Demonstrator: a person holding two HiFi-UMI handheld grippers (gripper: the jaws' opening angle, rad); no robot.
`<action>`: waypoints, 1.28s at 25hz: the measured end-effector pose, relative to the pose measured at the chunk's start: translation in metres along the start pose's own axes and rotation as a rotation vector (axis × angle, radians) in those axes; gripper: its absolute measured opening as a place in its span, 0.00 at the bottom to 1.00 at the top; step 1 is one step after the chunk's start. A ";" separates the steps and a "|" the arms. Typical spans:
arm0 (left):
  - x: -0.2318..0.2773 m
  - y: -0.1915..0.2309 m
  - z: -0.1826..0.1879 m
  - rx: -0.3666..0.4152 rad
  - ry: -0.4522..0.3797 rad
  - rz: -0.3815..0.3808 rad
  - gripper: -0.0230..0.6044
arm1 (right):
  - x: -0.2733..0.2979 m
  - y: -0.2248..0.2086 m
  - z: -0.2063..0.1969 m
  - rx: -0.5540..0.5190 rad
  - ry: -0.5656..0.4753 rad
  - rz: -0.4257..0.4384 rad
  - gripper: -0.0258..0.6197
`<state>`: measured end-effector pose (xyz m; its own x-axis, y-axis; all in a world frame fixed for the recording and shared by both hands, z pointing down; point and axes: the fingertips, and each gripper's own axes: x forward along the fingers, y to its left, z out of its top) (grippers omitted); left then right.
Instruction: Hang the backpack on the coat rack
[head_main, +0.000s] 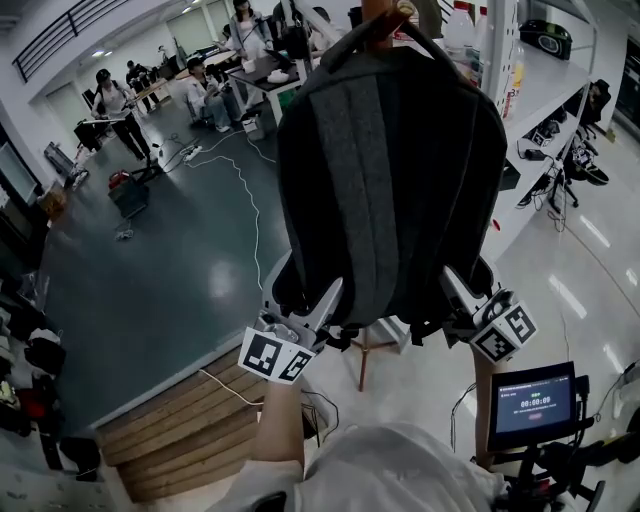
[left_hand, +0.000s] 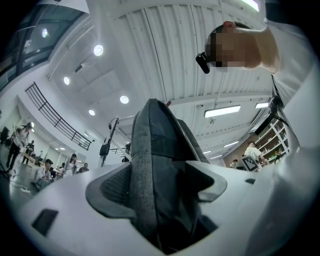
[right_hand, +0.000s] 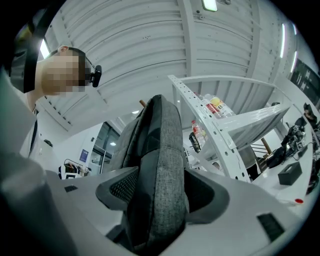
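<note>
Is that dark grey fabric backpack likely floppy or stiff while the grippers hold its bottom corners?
Probably soft: the dark grey fabric backpack folds where the left gripper and right gripper pinch it. Yet its body stands flat and upright, so it is likely padded. The woven cloth between the textured pads should hardly slip.

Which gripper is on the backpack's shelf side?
The right gripper, gripping the backpack at its corner beside the white shelving; the left gripper grips the corner over the dark floor.
</note>
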<state>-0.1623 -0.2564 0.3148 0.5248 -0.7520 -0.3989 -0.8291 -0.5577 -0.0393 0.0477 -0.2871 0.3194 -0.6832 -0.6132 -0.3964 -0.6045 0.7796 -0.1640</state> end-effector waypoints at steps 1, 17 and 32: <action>-0.002 0.000 0.000 0.000 -0.002 0.003 0.56 | -0.001 0.000 0.001 0.003 -0.008 0.001 0.45; -0.022 -0.009 0.017 0.039 -0.009 0.034 0.56 | -0.030 -0.013 0.049 0.089 -0.191 0.006 0.45; -0.045 -0.062 0.020 0.074 0.068 0.044 0.40 | -0.054 0.038 0.043 0.094 -0.148 0.057 0.45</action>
<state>-0.1380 -0.1808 0.3166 0.4973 -0.7985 -0.3392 -0.8623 -0.4981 -0.0915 0.0790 -0.2192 0.2960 -0.6434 -0.5473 -0.5353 -0.5203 0.8255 -0.2186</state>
